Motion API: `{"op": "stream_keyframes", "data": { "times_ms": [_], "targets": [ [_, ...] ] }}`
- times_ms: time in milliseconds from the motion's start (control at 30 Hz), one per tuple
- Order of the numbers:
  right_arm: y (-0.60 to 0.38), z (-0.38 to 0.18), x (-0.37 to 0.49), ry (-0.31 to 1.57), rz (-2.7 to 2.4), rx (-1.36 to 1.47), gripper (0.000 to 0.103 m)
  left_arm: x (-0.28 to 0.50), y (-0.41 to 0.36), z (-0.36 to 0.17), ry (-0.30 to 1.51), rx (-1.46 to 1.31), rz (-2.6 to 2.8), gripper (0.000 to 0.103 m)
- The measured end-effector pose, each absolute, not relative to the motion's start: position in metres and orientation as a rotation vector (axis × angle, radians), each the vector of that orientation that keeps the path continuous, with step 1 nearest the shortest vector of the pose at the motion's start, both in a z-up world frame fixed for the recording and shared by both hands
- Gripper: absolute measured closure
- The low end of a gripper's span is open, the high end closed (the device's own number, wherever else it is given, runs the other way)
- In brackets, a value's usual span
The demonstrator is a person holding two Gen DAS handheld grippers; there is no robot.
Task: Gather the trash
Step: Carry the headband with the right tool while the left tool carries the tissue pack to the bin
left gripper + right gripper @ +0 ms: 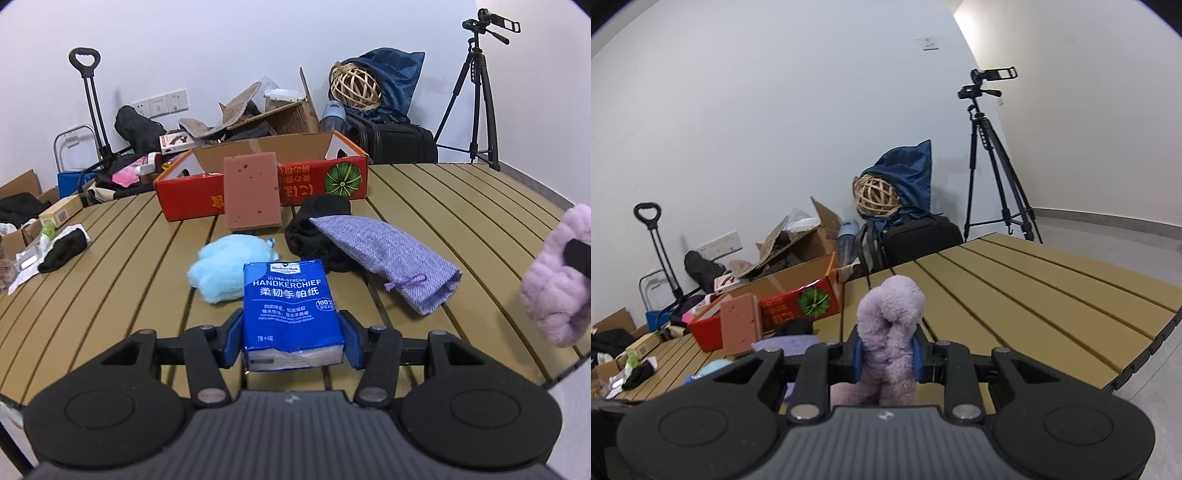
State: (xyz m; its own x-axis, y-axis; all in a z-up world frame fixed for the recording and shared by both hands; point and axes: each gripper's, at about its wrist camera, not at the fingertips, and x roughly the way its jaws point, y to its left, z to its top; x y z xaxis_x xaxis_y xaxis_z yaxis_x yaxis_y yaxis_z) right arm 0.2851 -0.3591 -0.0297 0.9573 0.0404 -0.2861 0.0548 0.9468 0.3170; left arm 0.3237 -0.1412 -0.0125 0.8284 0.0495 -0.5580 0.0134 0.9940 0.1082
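My left gripper [291, 338] is shut on a blue pack of handkerchief tissues [290, 310], held just above the slatted table [461, 206]. The right gripper [886, 352] is shut on a fluffy lilac plush item [888, 325], which also shows at the right edge of the left wrist view as lilac plush [557, 273]. Ahead stands an open red cardboard box [258, 188] with a pink sponge block [252, 192] leaning on its front. A light blue fluffy cloth [221, 267], a black cloth [317, 232] and a purple woven pouch [388, 258] lie between.
A black sock and wrappers [55, 251] lie at the table's left edge. Behind the table are piled cardboard boxes [280, 114], a hand trolley [92, 107], a black suitcase [399, 144] with a wicker ball [354, 86], and a camera tripod [476, 96].
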Motion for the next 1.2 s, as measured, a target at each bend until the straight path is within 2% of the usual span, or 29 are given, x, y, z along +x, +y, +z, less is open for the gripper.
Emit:
{"op": "stream_keyframes", "data": {
  "times_ms": [500,933,1200],
  "targets": [
    [-0.327,-0.037,0.239,0.264,0.057,0.285,0.079,0.263,-0.109,0.007,0.581,0.089,-0.013,0.049],
    [-0.295,-0.057,0.189,0.237,0.088,0.221,0.079,0.22,-0.072,0.002,0.579,0.075,-0.026,0.049],
    [-0.277,-0.073,0.169,0.305,0.117,0.172,0.079,0.2,-0.052,-0.013,0.608,0.072,-0.023,0.049]
  ]
}}
